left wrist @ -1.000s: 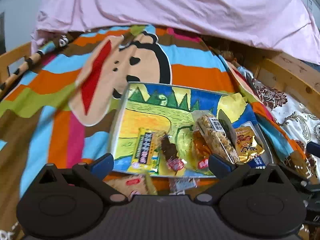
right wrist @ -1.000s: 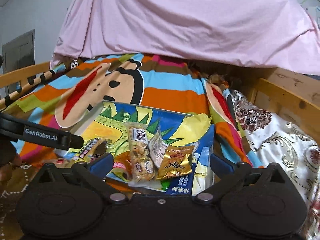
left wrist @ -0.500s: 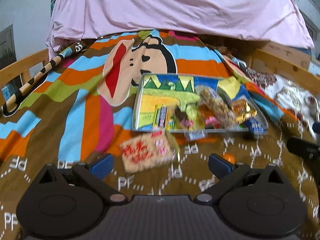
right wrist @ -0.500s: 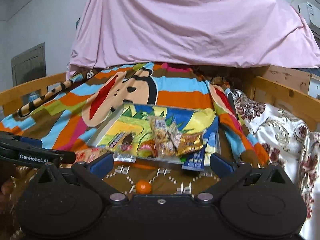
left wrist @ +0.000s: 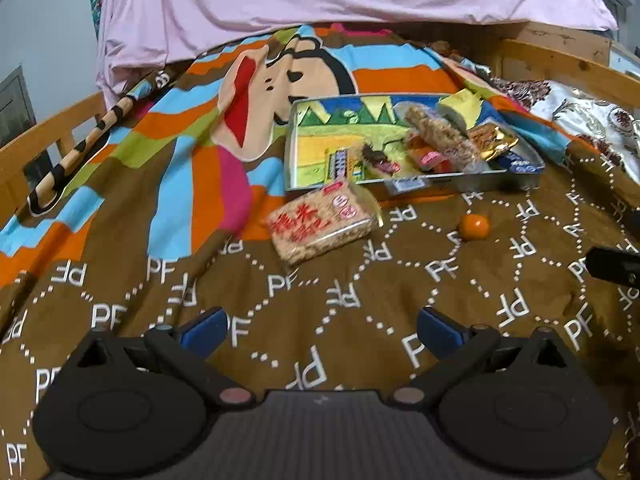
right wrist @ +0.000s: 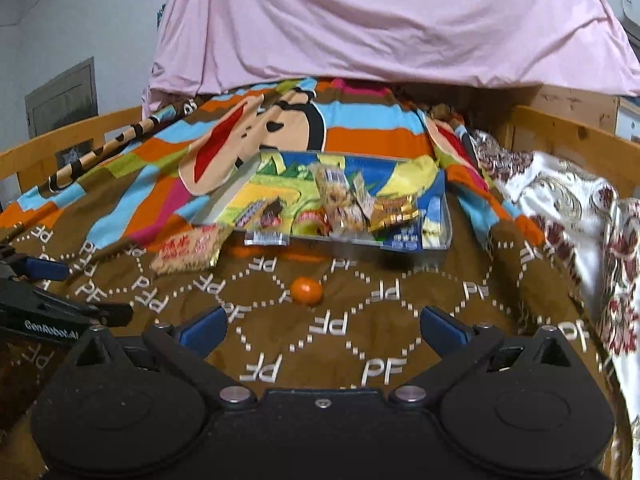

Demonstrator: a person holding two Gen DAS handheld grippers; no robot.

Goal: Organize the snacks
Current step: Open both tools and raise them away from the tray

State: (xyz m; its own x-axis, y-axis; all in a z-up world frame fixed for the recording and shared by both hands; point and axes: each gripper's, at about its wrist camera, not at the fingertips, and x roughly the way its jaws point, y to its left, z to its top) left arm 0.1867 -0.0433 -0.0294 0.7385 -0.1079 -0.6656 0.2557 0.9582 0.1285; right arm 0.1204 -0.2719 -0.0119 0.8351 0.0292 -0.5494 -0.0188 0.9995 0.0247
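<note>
— What do you get from the left wrist?

— My left gripper (left wrist: 320, 326) hangs with its blue fingers spread wide and nothing between them. The rice cracker pack (left wrist: 325, 220) lies well ahead, a little left of centre, its far end against the front wall of the snack tray (left wrist: 291, 148). A small orange (left wrist: 474, 227) sits on the blanket ahead to the right, apart from both. The tray holds a pile of wrapped snacks at its right half.

— And the right wrist?

— My right gripper (right wrist: 323, 327) is also spread, holding nothing. The orange (right wrist: 306, 290) lies just ahead, between the fingertips' lines but beyond them. The pack (right wrist: 188, 249) is off to the left, the tray (right wrist: 447, 216) farther on.

— The setting?

— A brown blanket (right wrist: 420, 300) printed with letters, striped farther back, on a wooden-railed bed; a pink sheet (right wrist: 380, 24) hangs behind.
</note>
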